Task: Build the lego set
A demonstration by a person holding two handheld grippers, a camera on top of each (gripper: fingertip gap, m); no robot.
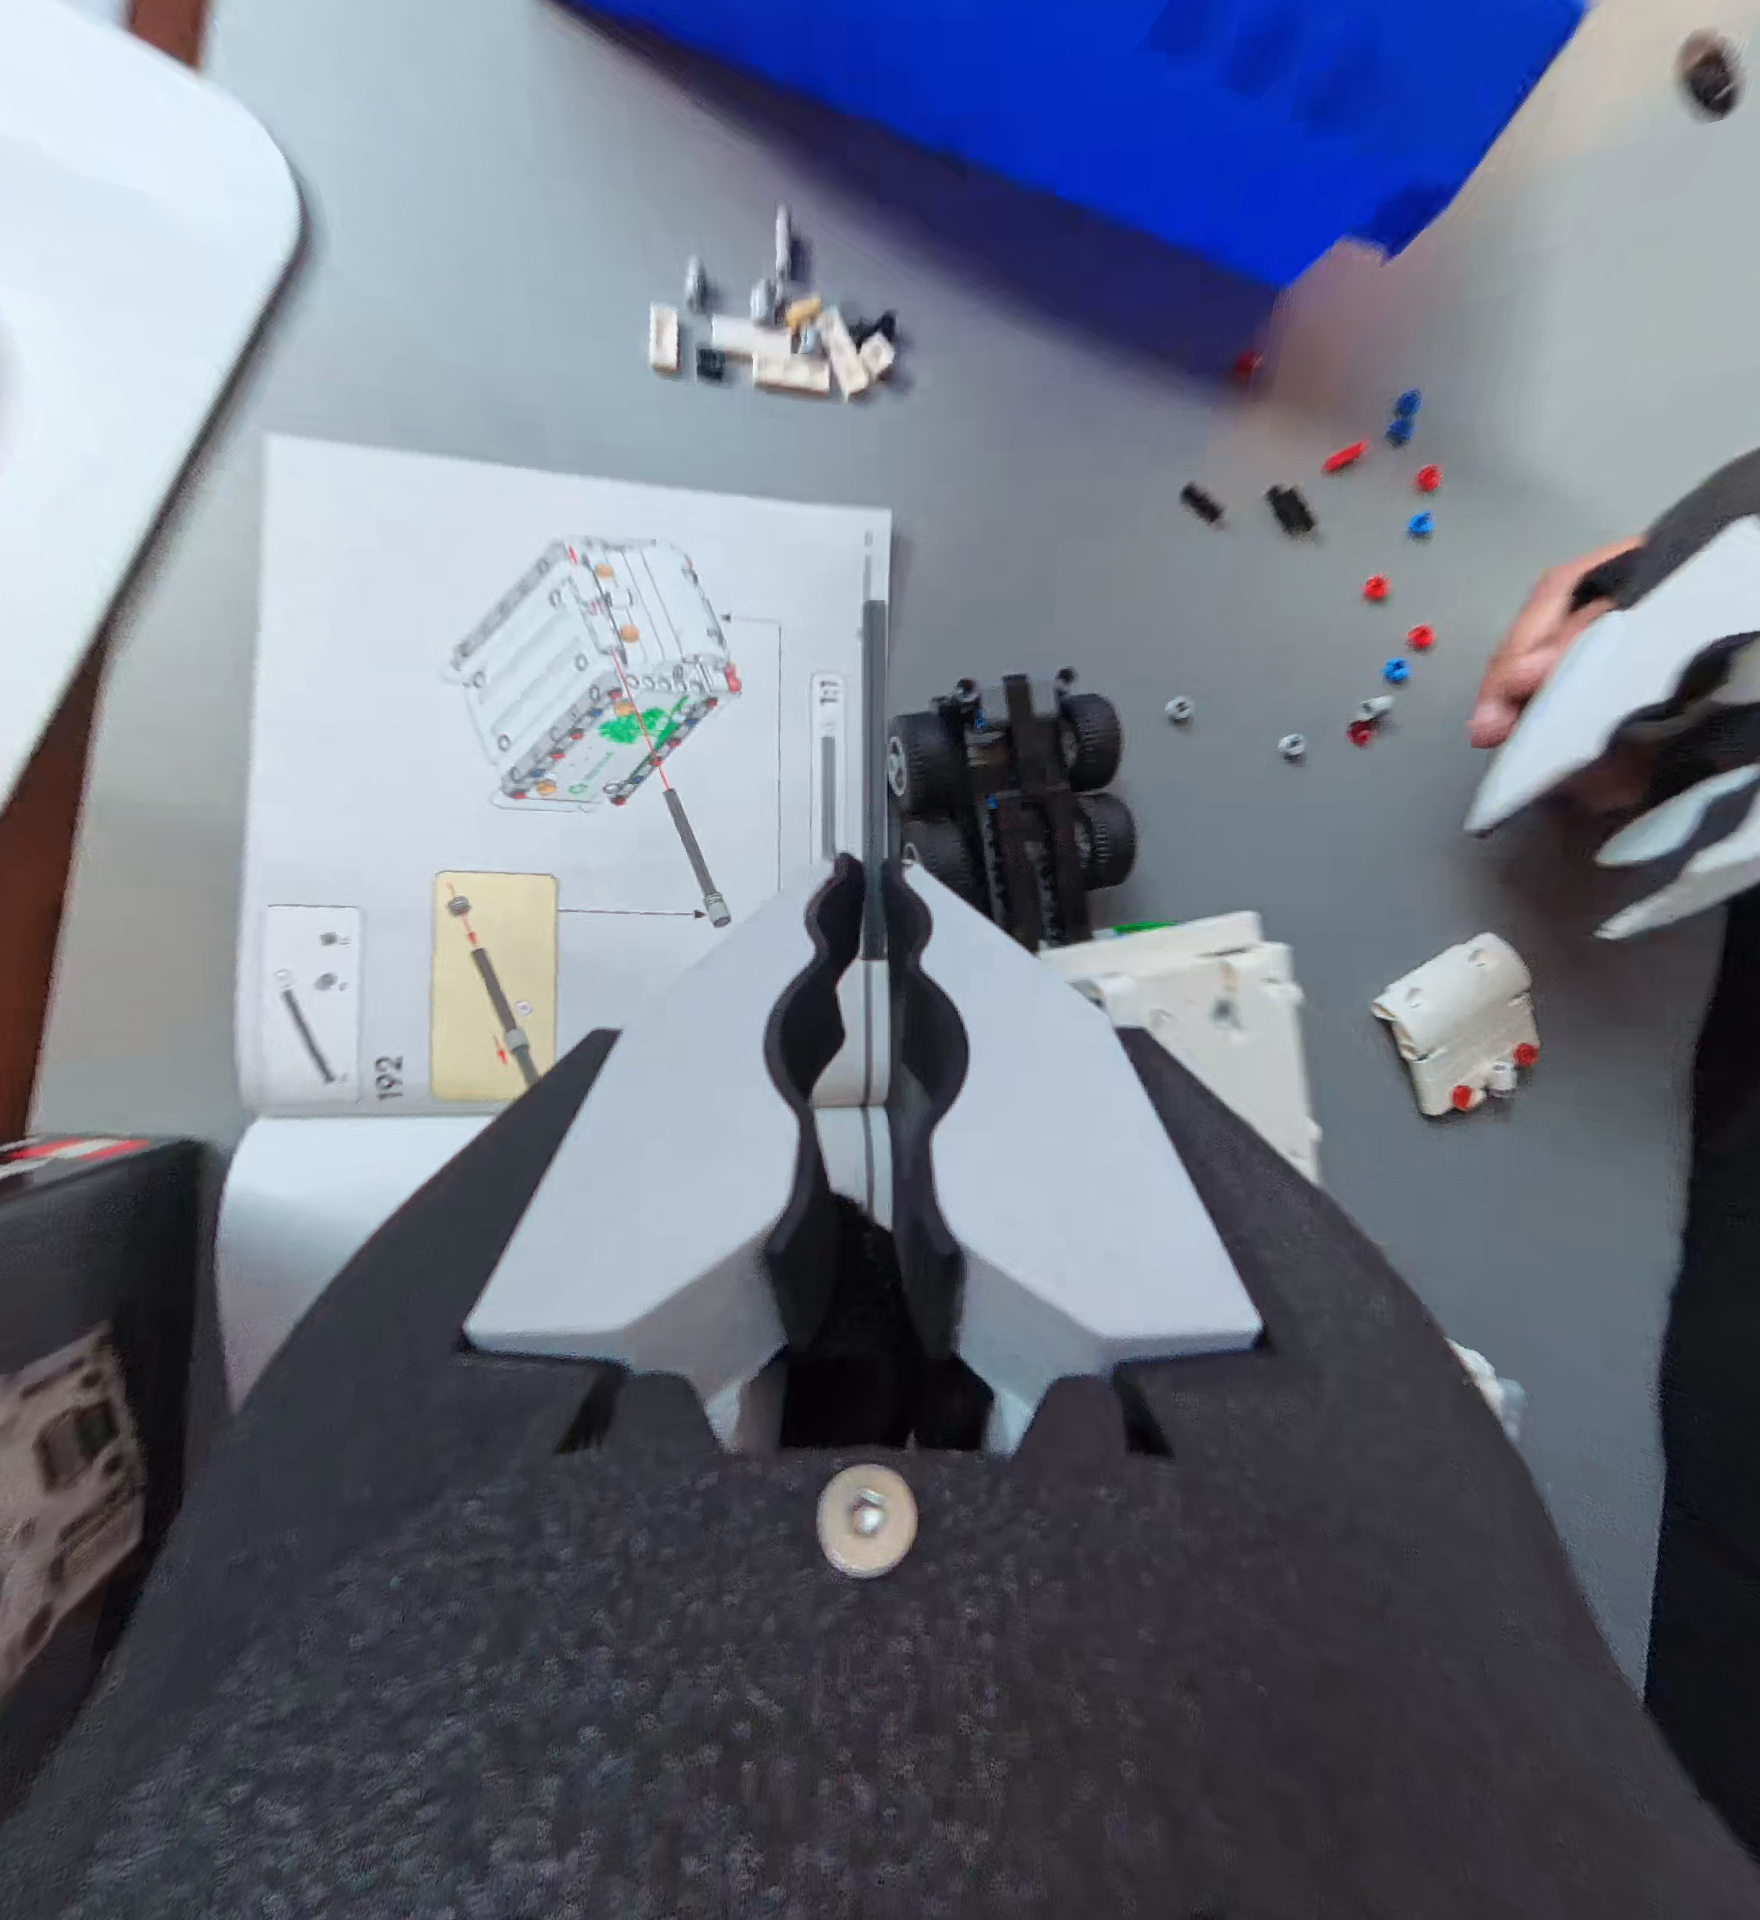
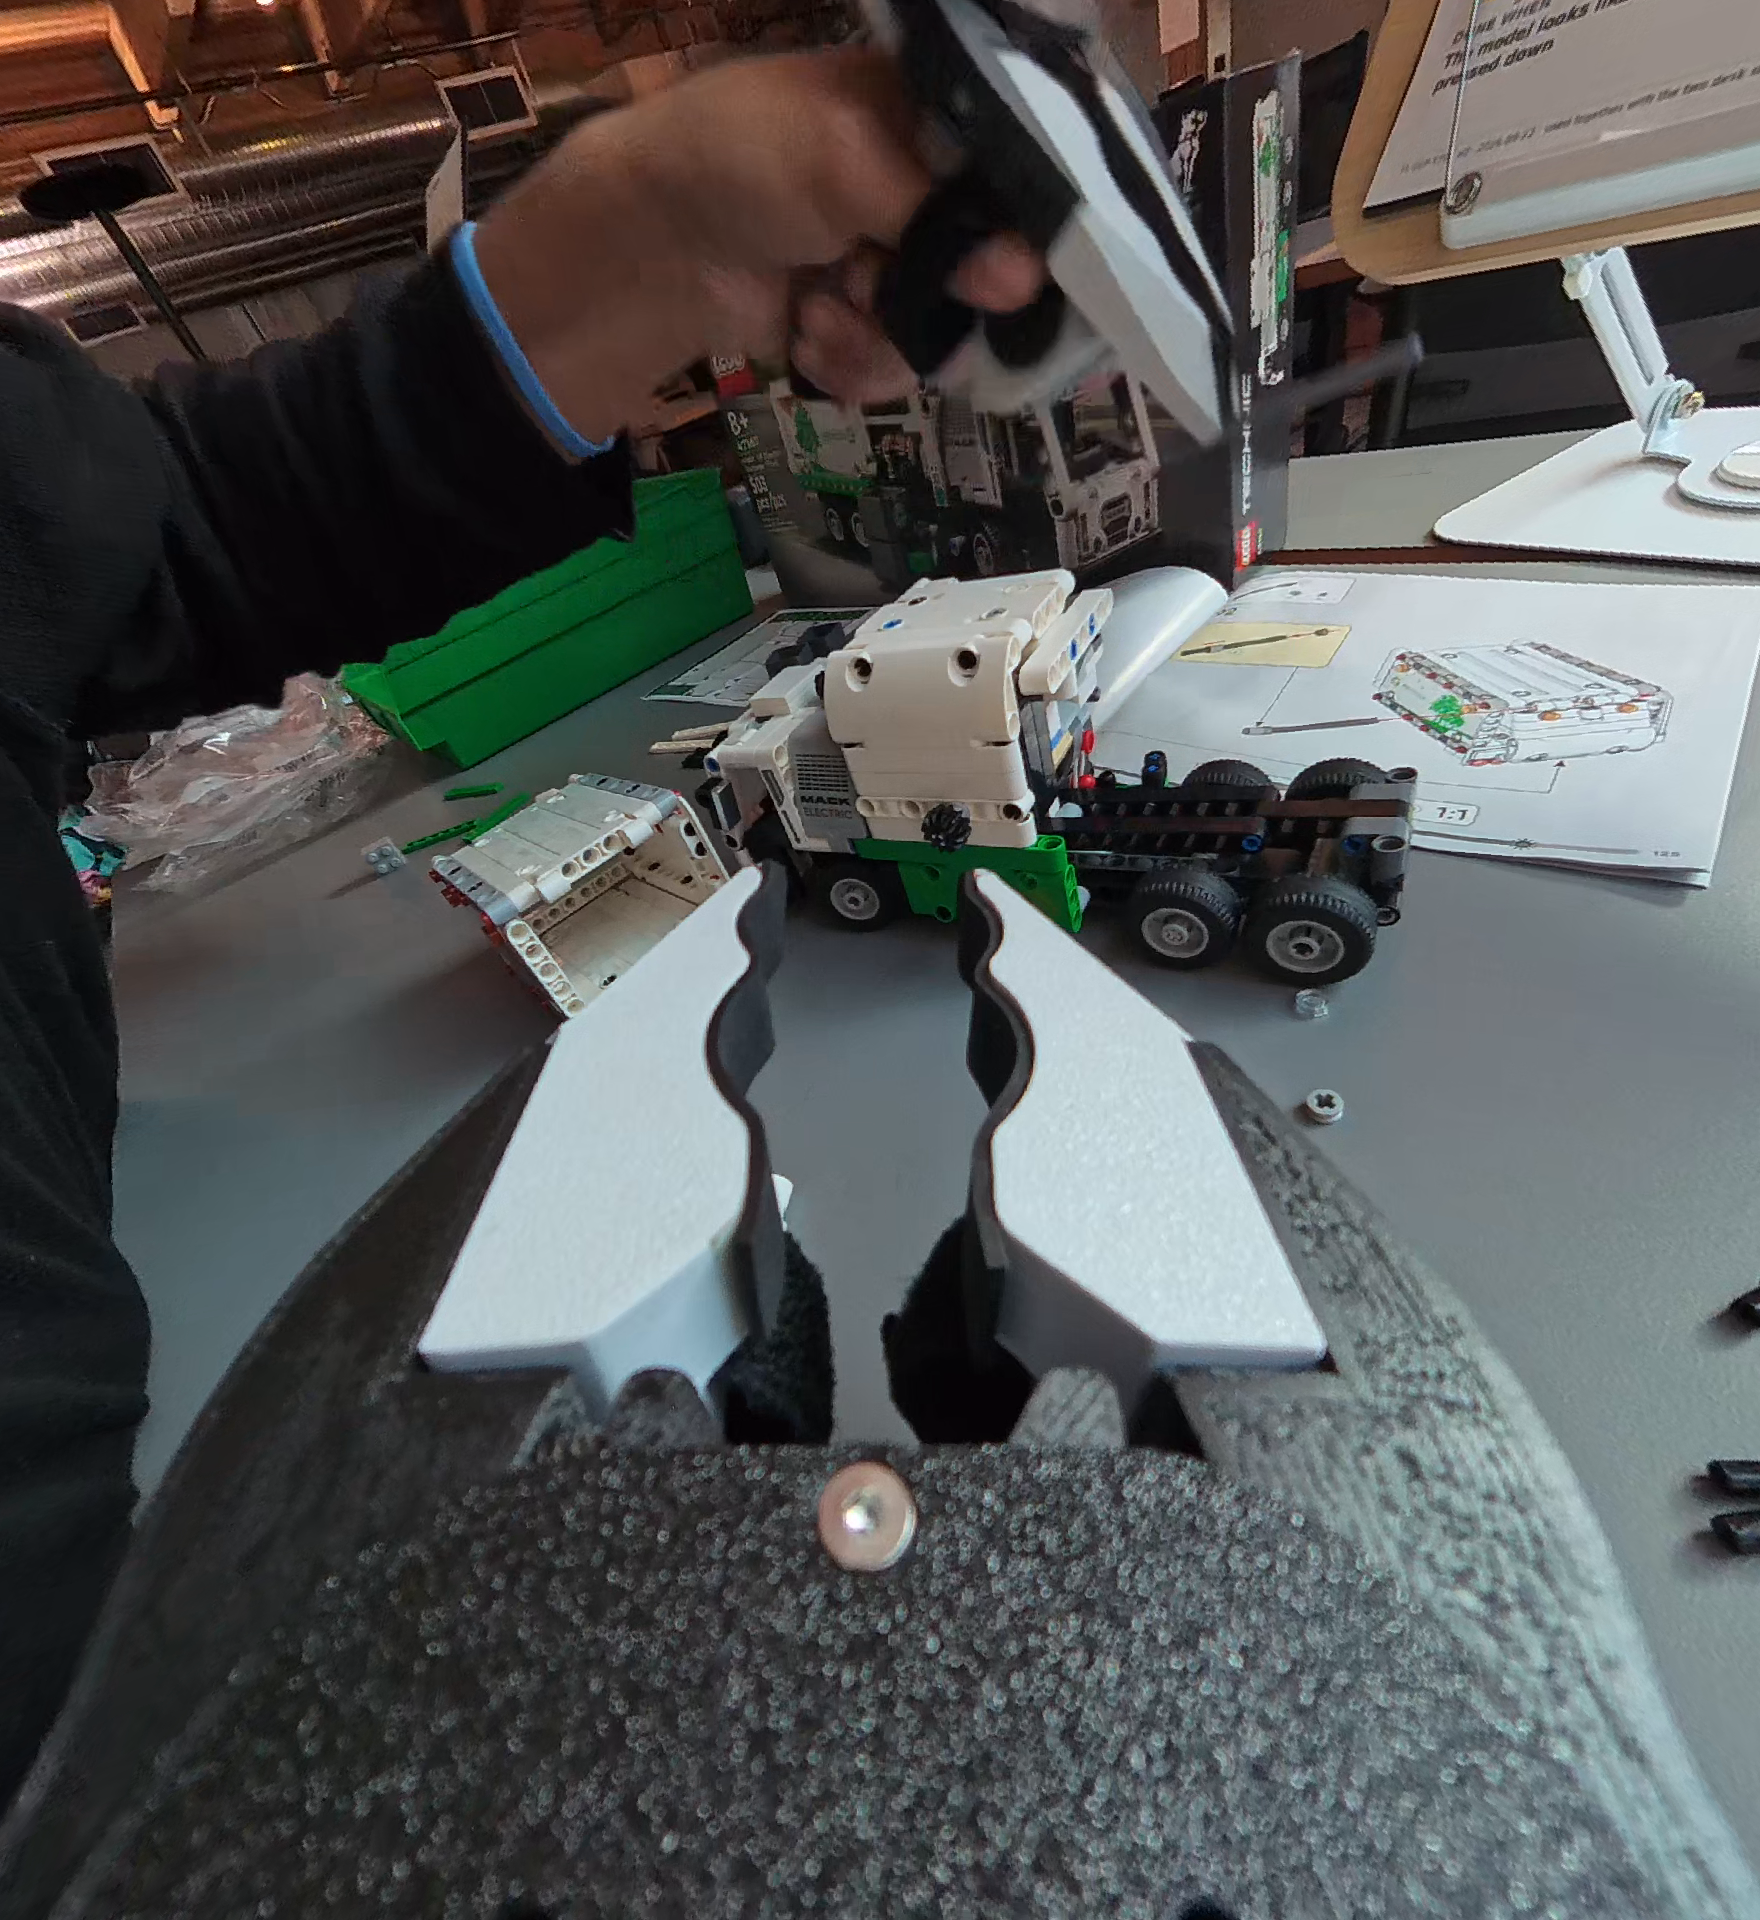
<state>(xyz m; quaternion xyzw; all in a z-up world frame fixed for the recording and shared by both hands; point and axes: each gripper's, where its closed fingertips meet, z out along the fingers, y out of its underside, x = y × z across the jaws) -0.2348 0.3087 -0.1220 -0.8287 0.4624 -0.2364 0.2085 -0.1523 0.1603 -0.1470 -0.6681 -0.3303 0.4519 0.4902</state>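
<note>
Truck chassis and cab (image 2: 1011, 790) are assembled; the white container body (image 2: 575, 883) lies unmounted. Left gripper (image 1: 871, 894) clamps the long grey axle (image 1: 874, 748); right gripper (image 2: 860, 914) gapes empty.

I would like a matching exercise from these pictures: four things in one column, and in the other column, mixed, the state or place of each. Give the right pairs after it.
Things
1. left tool
2. right tool
3. white and green toy truck with black wheels
4. white box-shaped brick body with red pins

States or places
A. open, holding nothing
B. lying on the grey table, its open side turned up
C. shut on a thin dark grey axle rod
D. standing on its wheels beside the open instruction booklet

Pairs: 1-C, 2-A, 3-D, 4-B
</note>
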